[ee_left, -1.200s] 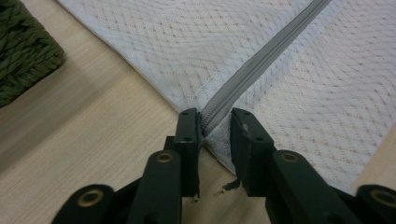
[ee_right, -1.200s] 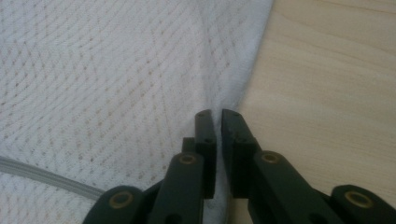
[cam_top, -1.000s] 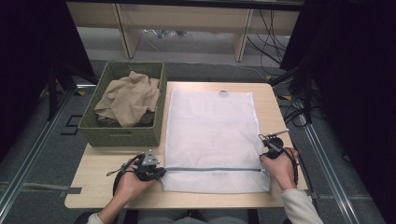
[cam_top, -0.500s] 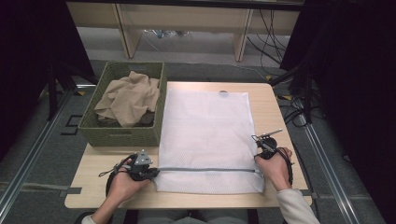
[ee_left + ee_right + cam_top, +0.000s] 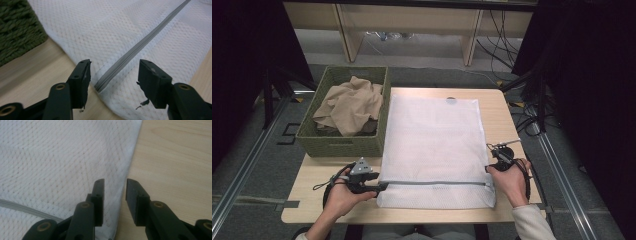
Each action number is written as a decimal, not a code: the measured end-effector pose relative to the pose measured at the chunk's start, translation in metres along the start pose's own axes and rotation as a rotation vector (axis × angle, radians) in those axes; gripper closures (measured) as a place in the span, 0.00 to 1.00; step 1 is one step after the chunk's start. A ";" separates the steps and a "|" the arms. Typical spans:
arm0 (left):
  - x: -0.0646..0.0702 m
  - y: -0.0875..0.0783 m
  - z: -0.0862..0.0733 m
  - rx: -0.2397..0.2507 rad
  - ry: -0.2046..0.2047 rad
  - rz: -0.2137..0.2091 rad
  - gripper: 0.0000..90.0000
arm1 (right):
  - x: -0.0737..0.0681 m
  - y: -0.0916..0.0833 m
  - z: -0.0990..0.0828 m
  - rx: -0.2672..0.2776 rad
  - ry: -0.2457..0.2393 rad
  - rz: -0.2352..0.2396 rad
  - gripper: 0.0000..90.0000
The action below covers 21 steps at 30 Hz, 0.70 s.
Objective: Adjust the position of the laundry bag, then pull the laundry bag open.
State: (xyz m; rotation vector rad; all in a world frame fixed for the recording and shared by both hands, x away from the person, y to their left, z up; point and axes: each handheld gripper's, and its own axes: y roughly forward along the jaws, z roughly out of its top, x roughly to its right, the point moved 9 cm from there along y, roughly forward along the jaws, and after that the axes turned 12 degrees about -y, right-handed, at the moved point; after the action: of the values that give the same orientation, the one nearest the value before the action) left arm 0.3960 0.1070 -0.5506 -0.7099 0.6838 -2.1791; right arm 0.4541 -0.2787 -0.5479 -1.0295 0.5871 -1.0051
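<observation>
A white mesh bag (image 5: 434, 145) lies flat on the wooden table (image 5: 507, 117), its grey zipper (image 5: 437, 183) running across near the front edge. My left gripper (image 5: 384, 186) sits at the bag's left edge. Its jaws have just been opening and now stand open (image 5: 113, 67), with the zipper's end (image 5: 107, 77) lying between them untouched. My right gripper (image 5: 496, 154) is at the bag's right edge. Its jaws have also just been opening, and they straddle (image 5: 115, 186) the bag's hem (image 5: 125, 177) without pressing on it.
A green woven basket (image 5: 344, 140) holding a crumpled beige cloth (image 5: 349, 105) stands at the table's left, close to the bag; its side shows in the left gripper view (image 5: 17, 32). Bare wood (image 5: 175, 157) lies right of the bag. Cables and shelving sit beyond the table.
The bag's front edge and both hands shifted slightly to the left. Both grippers then let go of the bag's front corners and opened.
</observation>
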 end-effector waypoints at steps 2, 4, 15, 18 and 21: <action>0.005 0.001 0.002 0.003 0.004 -0.020 0.45 | 0.000 0.000 0.000 0.002 0.021 -0.004 0.76; 0.008 0.003 0.004 0.019 -0.010 -0.023 0.43 | 0.001 -0.002 -0.001 -0.003 0.009 0.009 0.76; 0.016 0.011 0.009 0.032 -0.031 -0.034 0.42 | 0.004 -0.008 -0.001 -0.014 0.028 0.026 0.74; 0.016 0.012 0.009 0.024 -0.027 -0.038 0.43 | 0.005 -0.008 -0.002 -0.020 0.023 0.028 0.74; 0.017 0.015 0.008 0.021 -0.040 -0.035 0.45 | 0.000 -0.008 -0.003 -0.034 0.075 0.026 0.74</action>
State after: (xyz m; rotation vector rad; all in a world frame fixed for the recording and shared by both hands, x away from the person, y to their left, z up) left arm 0.3988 0.0835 -0.5497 -0.7575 0.6316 -2.1952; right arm 0.4483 -0.2811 -0.5425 -1.0155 0.6793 -1.0169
